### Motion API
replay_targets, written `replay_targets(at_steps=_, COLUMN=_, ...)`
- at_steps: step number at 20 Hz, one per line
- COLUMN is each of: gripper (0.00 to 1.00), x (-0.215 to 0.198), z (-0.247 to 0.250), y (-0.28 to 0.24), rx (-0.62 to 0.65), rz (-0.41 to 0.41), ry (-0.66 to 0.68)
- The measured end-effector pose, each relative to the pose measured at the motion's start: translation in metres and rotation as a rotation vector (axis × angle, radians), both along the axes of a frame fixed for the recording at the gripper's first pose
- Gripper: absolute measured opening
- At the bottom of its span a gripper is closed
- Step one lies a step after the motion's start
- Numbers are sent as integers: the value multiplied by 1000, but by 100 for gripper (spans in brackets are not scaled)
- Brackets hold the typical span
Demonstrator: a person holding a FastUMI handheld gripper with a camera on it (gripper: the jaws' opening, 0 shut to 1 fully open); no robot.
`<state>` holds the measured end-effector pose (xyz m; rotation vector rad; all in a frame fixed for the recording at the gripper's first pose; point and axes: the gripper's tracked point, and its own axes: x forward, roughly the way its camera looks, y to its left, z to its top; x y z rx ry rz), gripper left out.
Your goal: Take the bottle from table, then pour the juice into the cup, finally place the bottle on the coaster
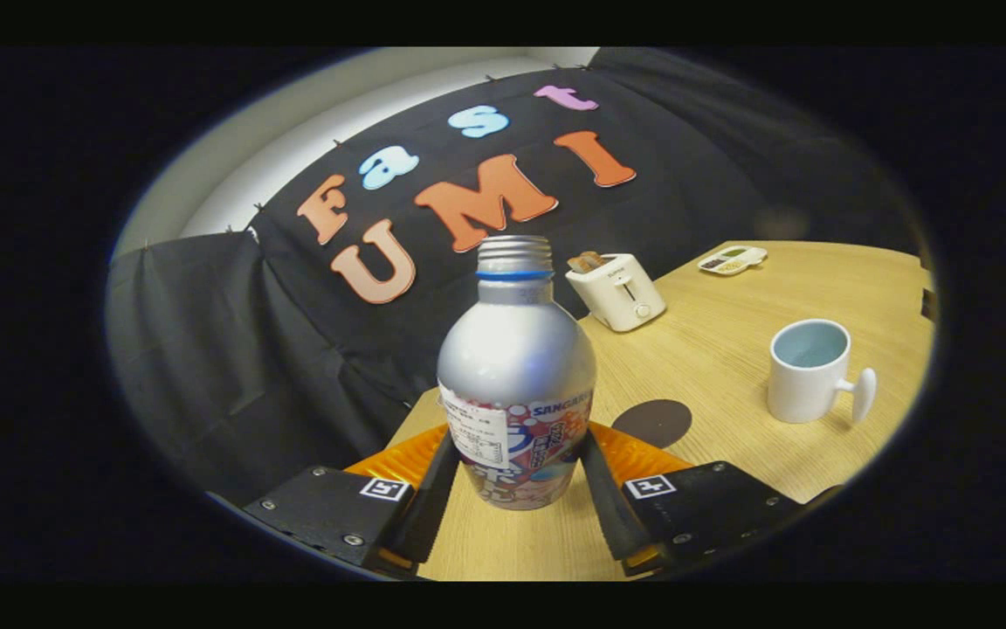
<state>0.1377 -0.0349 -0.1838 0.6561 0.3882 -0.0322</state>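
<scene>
Jaws clamped on bottle (516, 384) w/ cap off, cup (807, 370) & coaster (651, 422) beyond on table (730, 341)

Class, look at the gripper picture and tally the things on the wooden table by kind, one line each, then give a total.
Silver metal bottle with a printed label, held between the gripper fingers: 1
White mug with a pale blue inside: 1
Dark round coaster: 1
White toaster: 1
Small white tray: 1
Total: 5
</scene>
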Motion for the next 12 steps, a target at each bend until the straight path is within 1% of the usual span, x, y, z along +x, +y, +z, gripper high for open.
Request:
replay_targets(at_steps=5, gripper=75, x=3, z=-11, y=-16, rx=146, rz=-60, ry=32)
replay_targets(at_steps=12, gripper=74, x=8, z=-25, y=-32, rx=377, rz=-110, ry=46)
